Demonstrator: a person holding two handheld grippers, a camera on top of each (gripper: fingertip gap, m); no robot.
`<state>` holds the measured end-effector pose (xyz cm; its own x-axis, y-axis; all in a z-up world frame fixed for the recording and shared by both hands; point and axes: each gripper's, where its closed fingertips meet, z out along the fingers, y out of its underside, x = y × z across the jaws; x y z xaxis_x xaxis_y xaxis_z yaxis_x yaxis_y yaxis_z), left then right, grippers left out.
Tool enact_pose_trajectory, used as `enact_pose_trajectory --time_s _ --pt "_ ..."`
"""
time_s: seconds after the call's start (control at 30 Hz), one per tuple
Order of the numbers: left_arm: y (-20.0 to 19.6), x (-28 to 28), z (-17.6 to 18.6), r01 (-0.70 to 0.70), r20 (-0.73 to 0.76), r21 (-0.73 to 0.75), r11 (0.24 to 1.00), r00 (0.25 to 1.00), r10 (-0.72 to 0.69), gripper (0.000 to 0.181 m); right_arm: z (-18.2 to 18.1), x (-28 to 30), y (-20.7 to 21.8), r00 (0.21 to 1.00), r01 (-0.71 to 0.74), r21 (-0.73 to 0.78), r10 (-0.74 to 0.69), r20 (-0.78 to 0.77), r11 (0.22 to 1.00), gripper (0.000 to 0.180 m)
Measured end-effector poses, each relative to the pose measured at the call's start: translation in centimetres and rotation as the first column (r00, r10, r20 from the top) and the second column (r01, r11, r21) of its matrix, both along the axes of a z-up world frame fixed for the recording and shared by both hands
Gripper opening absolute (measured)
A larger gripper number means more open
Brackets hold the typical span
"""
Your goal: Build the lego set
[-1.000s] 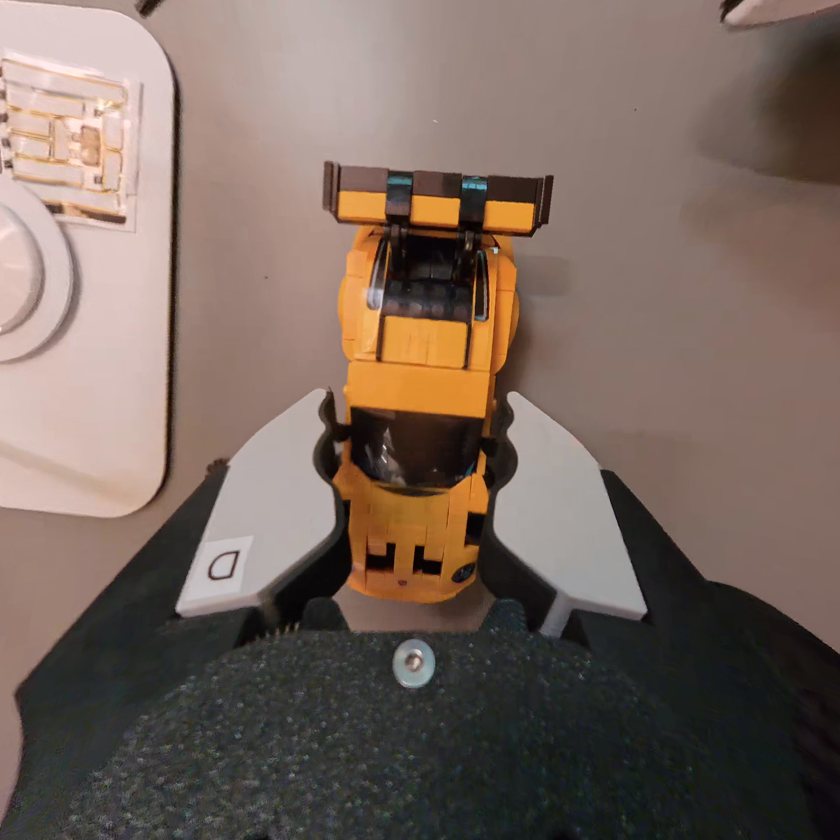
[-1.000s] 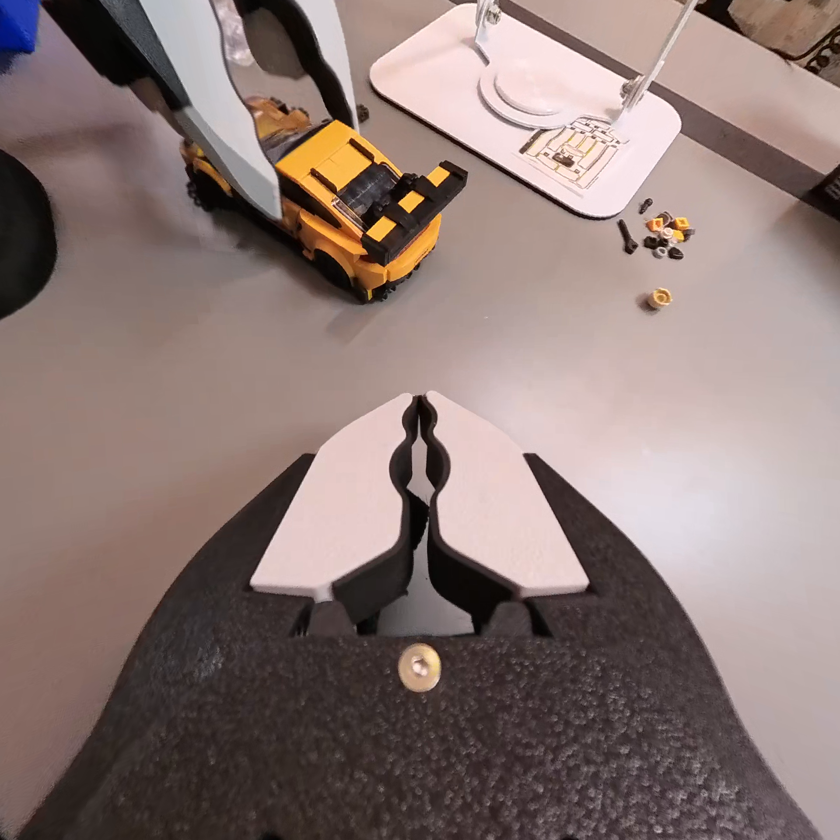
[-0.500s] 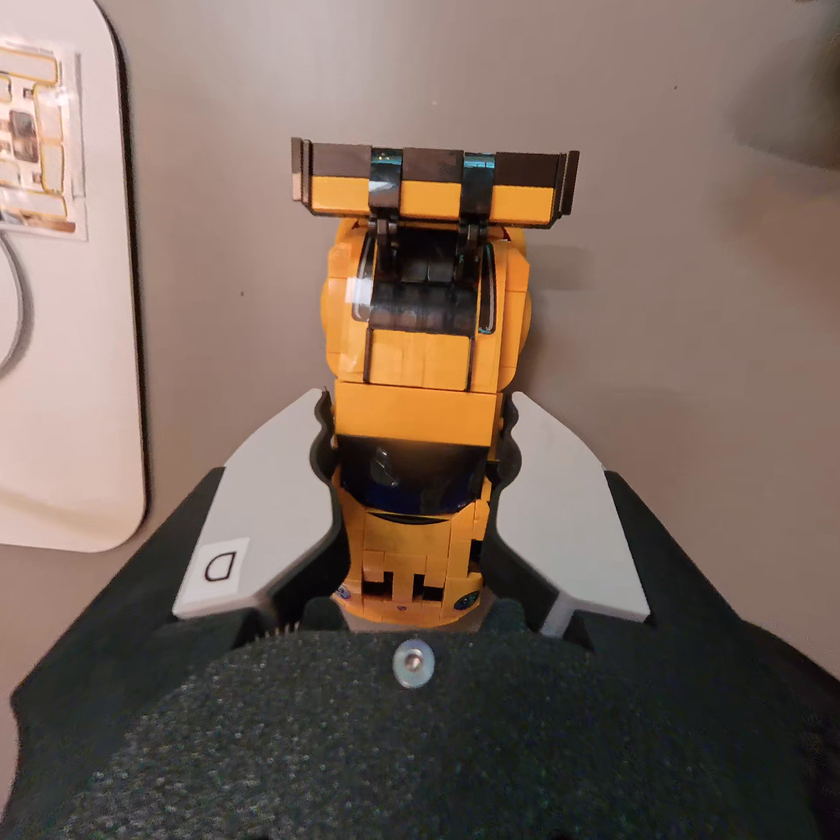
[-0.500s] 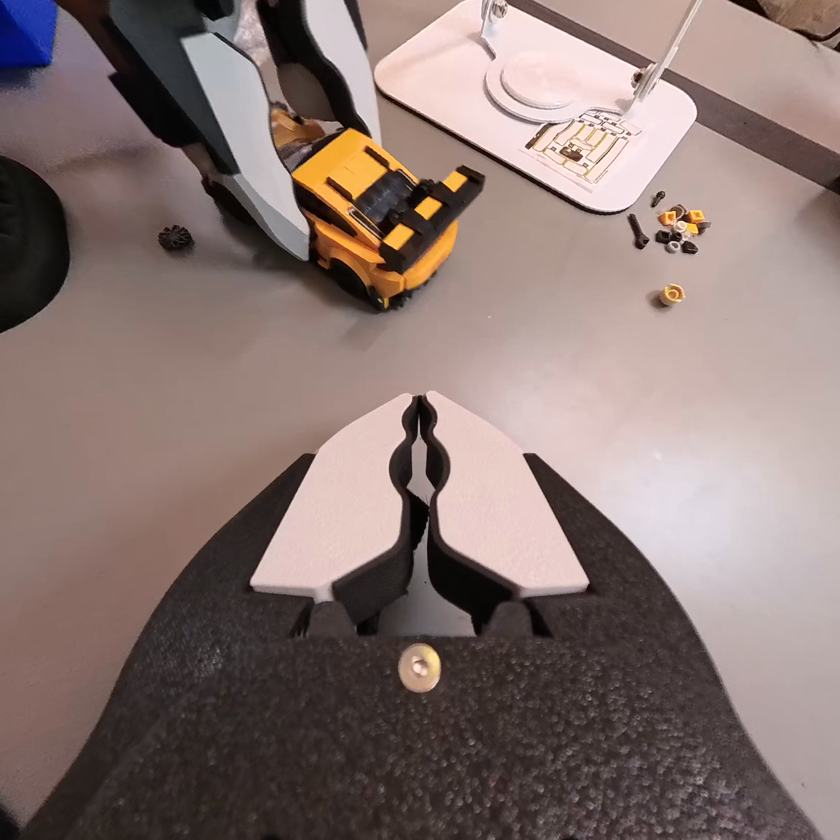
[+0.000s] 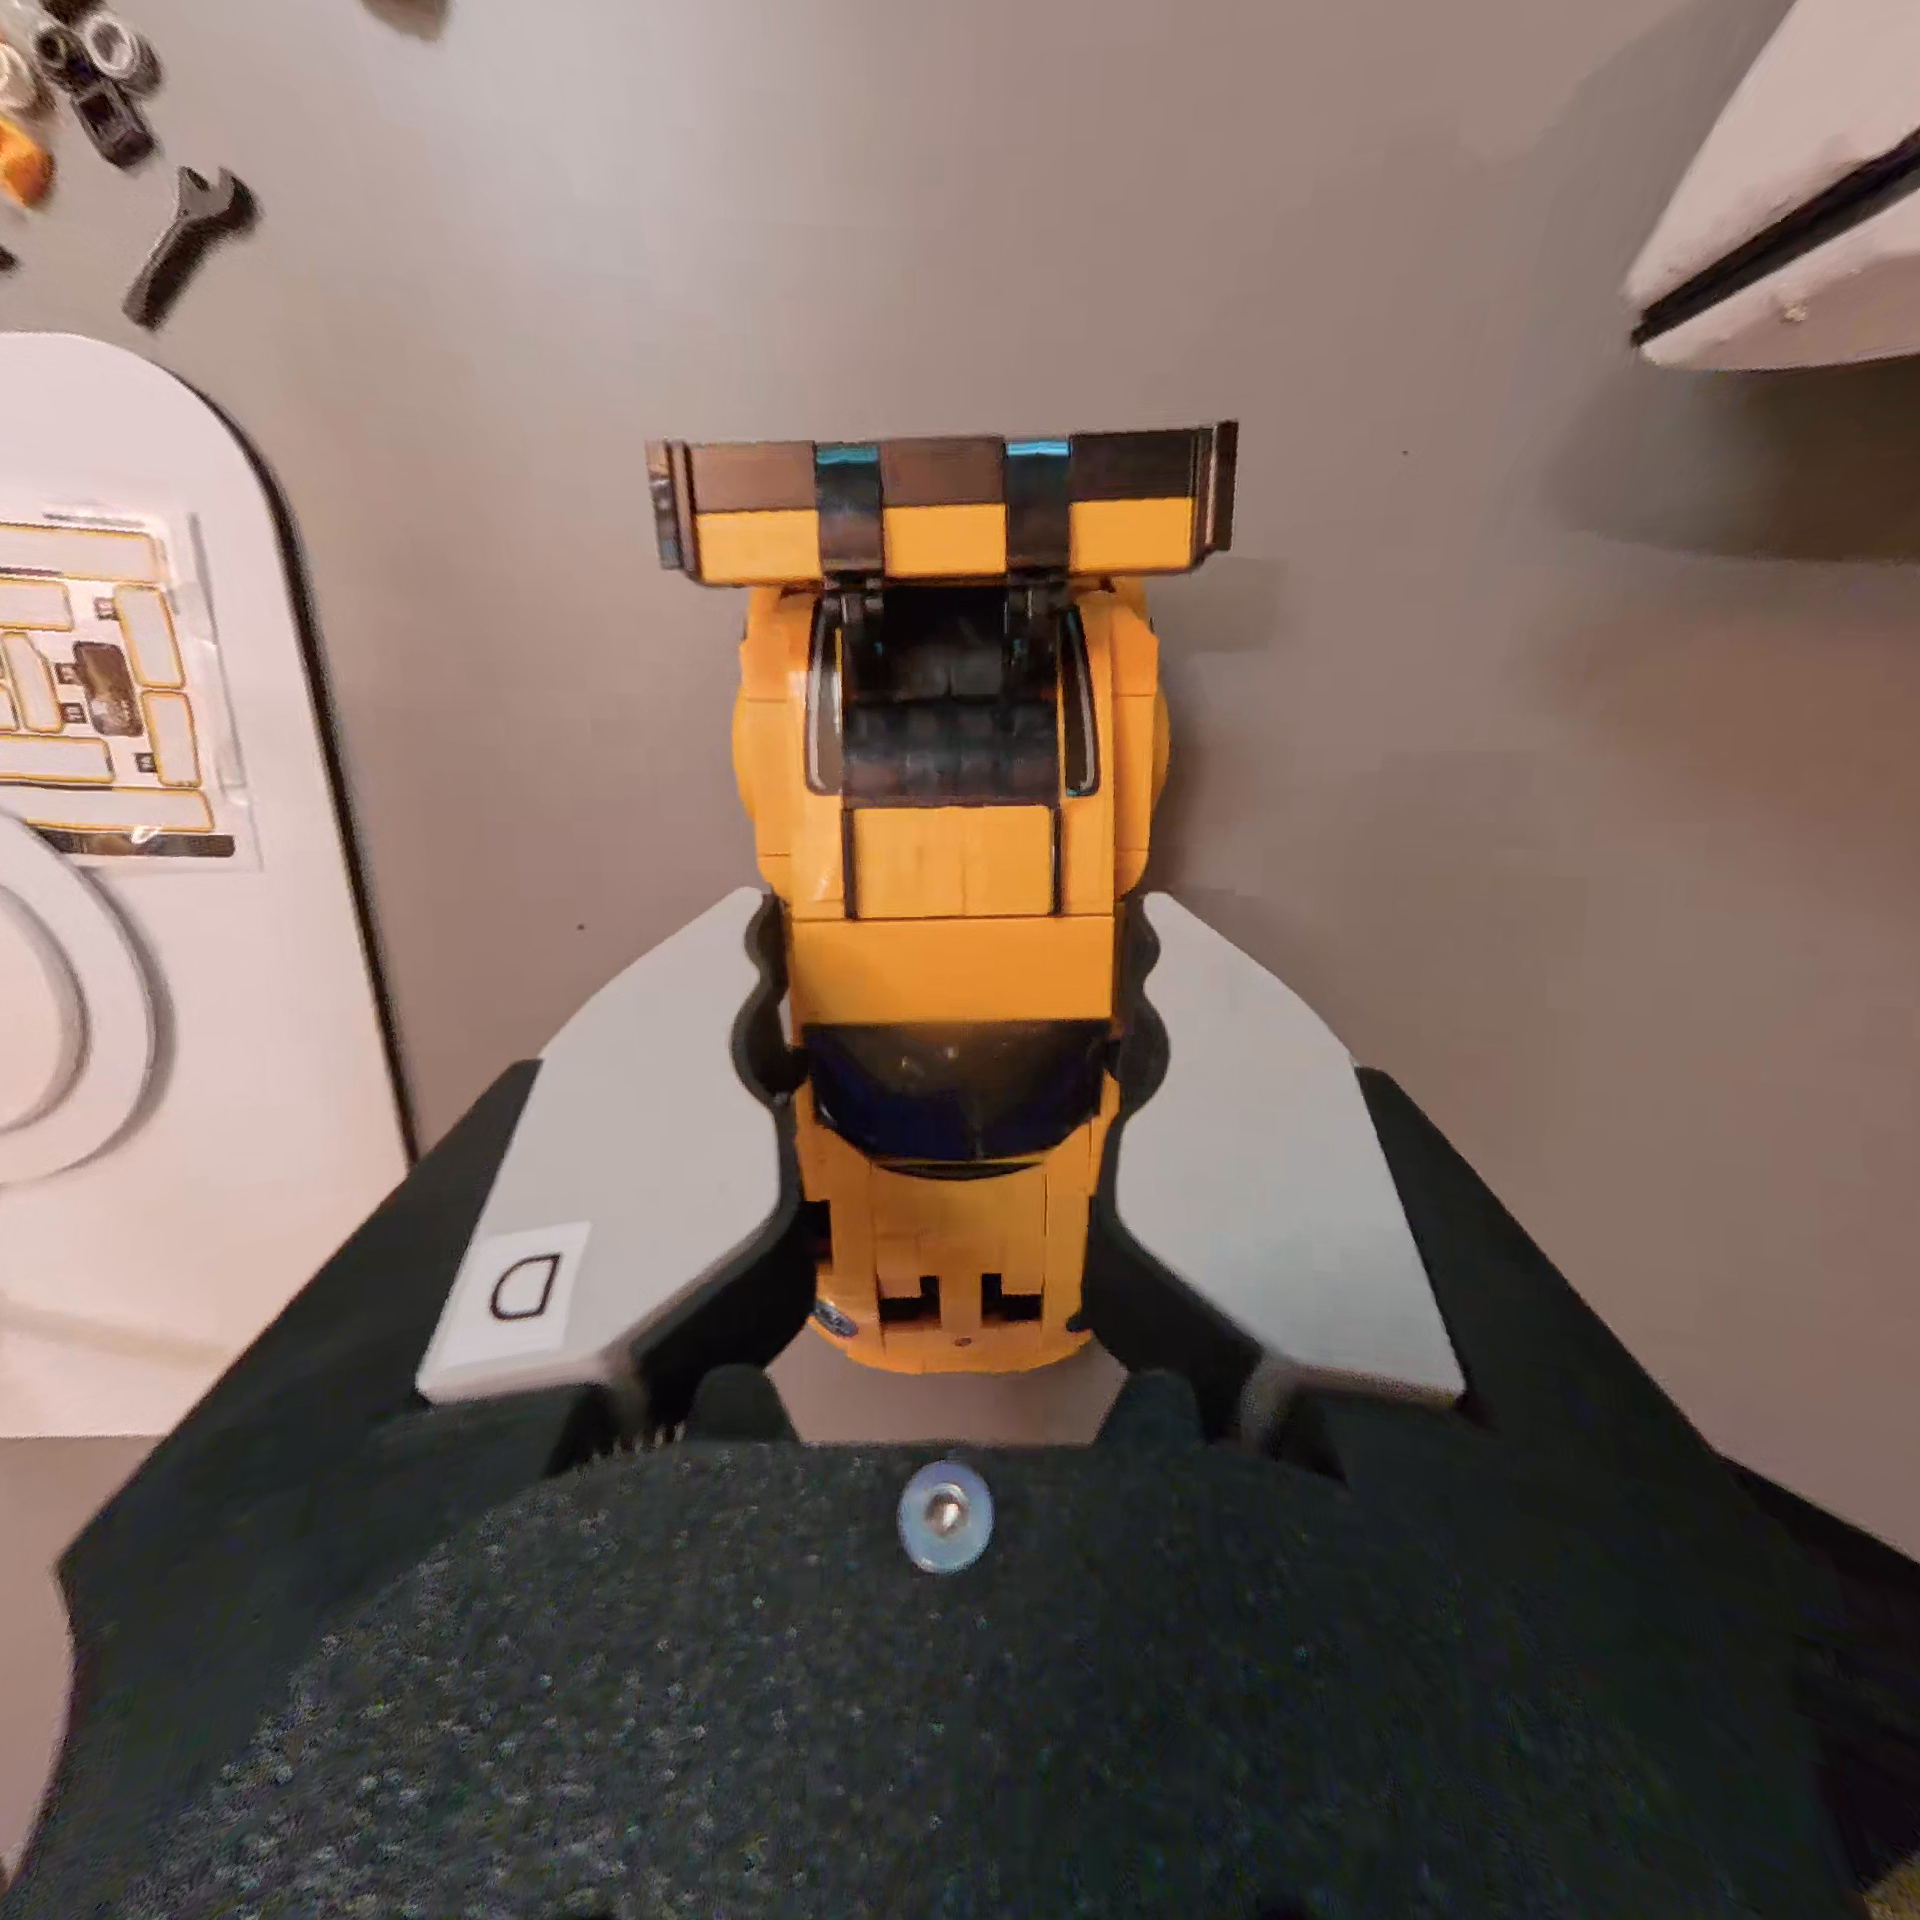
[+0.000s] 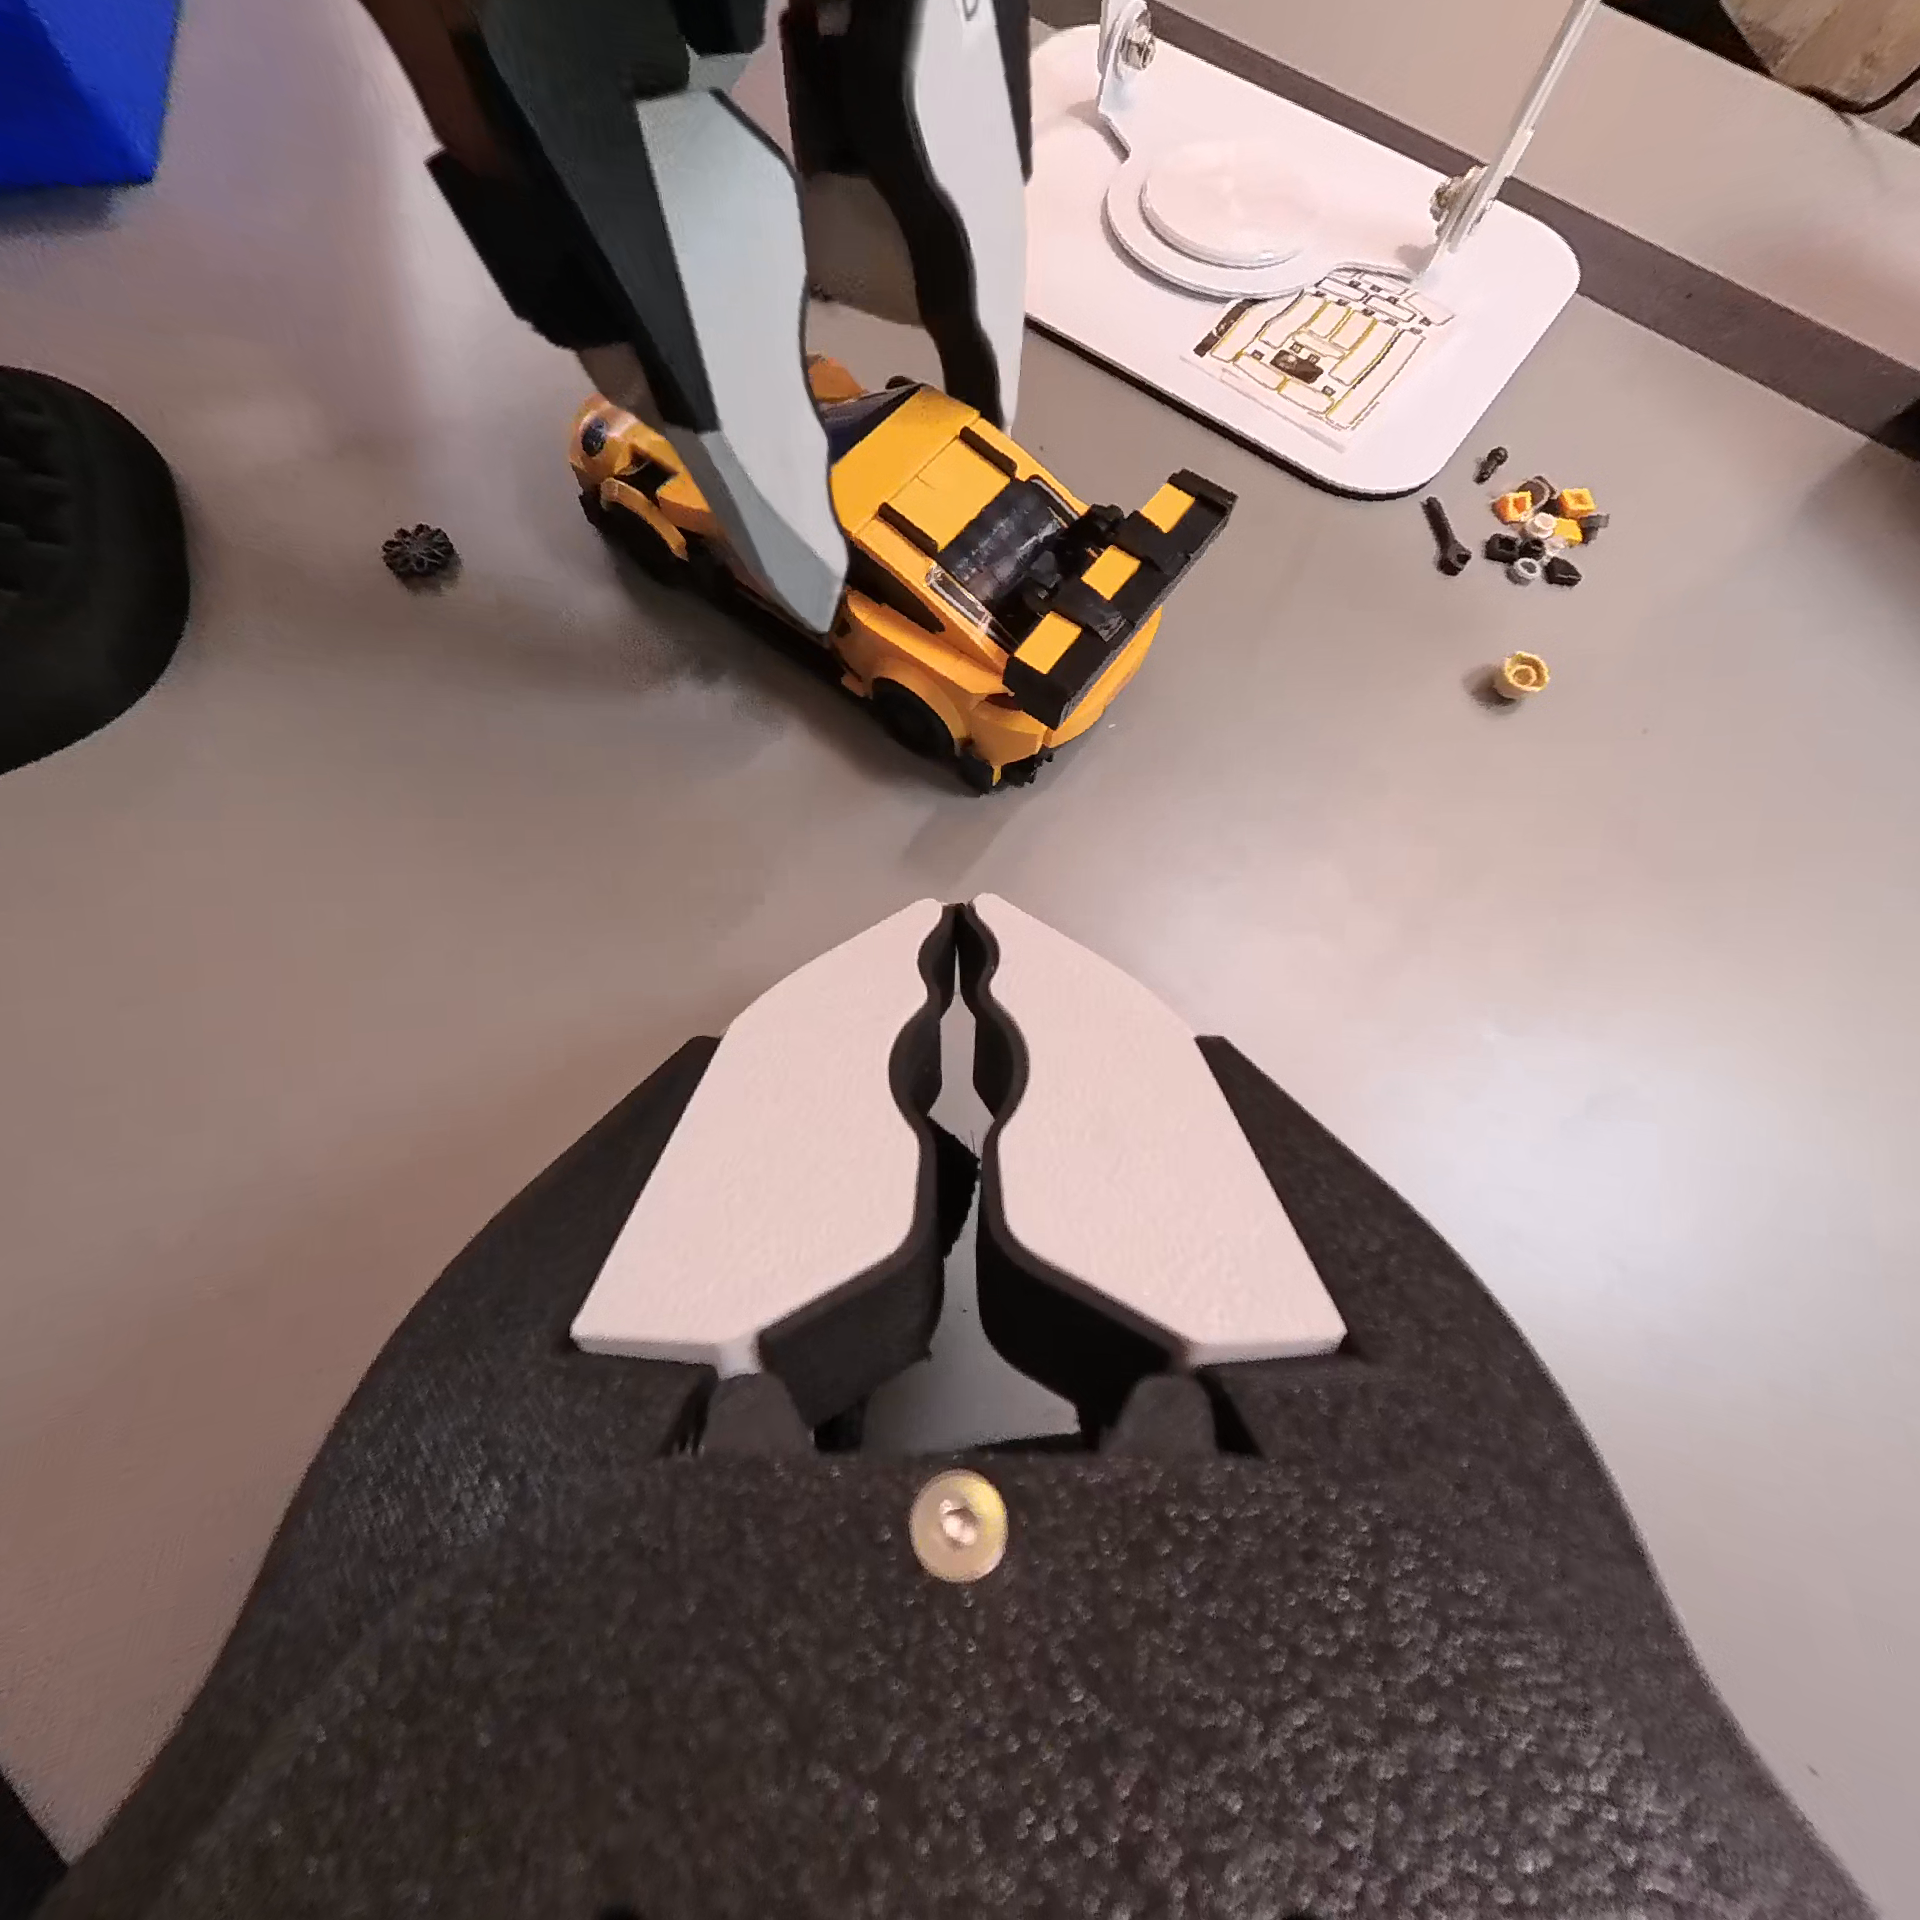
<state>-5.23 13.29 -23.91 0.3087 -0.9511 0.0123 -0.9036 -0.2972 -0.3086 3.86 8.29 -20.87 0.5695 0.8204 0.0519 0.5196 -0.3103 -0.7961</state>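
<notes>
On the table: my yellow lego car (image 6: 894,582) stands on its wheels on the grey table (image 6: 1351,1039), between the white stand base (image 6: 1475,343) and my right tool.

Left tool: my left tool (image 5: 948,914) comes down over the car from above and clasps it across the cabin, one finger on each flank (I judge this a firm hold, since both inner edges press against the bodywork). I hold it at the cabin, I think, because the sides there are flat and the rear wing (image 5: 940,509) stays free of the grip.

Right tool: my right tool (image 6: 958,909) hovers near the car's tail with its tips brought together and nothing between them. It waits there, in my judgement, to be ready for the next small part.

Loose wheel hub: a small black toothed disc (image 6: 419,548) lies on the table just off the car's nose, apart from it.

Spare parts: a little heap of black, grey and orange pieces (image 6: 1538,530) sits near the corner of the stand base, with one tan round stud (image 6: 1524,675) lying alone a little nearer to me.

Sticker sheet: a sheet with yellow-edged shapes (image 6: 1320,348) rests on the stand base.

Progress: the car looks almost finished; pinning it steady lets the other tool press on what remains.
</notes>
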Motion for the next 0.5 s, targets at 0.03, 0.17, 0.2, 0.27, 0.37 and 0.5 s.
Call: enact_pose_trajectory --time_s 0.03,0.17,0.2,0.27,0.37,0.5 --pt "0.0 0.0 0.1 -0.009 0.004 -0.006 1.0 1.0 0.009 0.061 0.0 0.0 0.0 1.0 -0.001 0.001 0.001 0.002 1.0 0.0" --pt "-0.6 -1.8 0.0 -0.04 -0.024 -0.024 0.999 0.999 0.04 0.061 -0.1 0.0 -0.1 1.0 -0.007 -0.006 0.007 0.006 1.0 0.0" --pt "-0.9 -2.5 0.0 -0.05 -0.031 -0.027 0.998 0.998 0.049 0.061 -0.2 -0.2 -0.2 1.0 -0.012 -0.005 0.012 0.006 1.0 0.0" --pt "-1.5 -4.1 0.0 -0.067 -0.042 -0.034 0.997 0.997 0.066 0.061 -0.2 -0.5 -0.4 1.0 -0.023 -0.004 0.023 0.006 1.0 0.0" --pt "-2.4 -6.7 0.0 -0.087 -0.054 -0.039 0.995 0.995 0.085 0.061 -0.3 -1.1 -0.9 0.999 -0.042 -0.005 0.042 0.006 0.999 0.0" --pt "-3.8 -10.1 0.0 -0.114 -0.085 -0.044 0.993 0.99 0.11 0.061 -0.4 -1.5 -1.2 0.999 -0.054 -0.002 0.054 0.01 0.999 0.0"
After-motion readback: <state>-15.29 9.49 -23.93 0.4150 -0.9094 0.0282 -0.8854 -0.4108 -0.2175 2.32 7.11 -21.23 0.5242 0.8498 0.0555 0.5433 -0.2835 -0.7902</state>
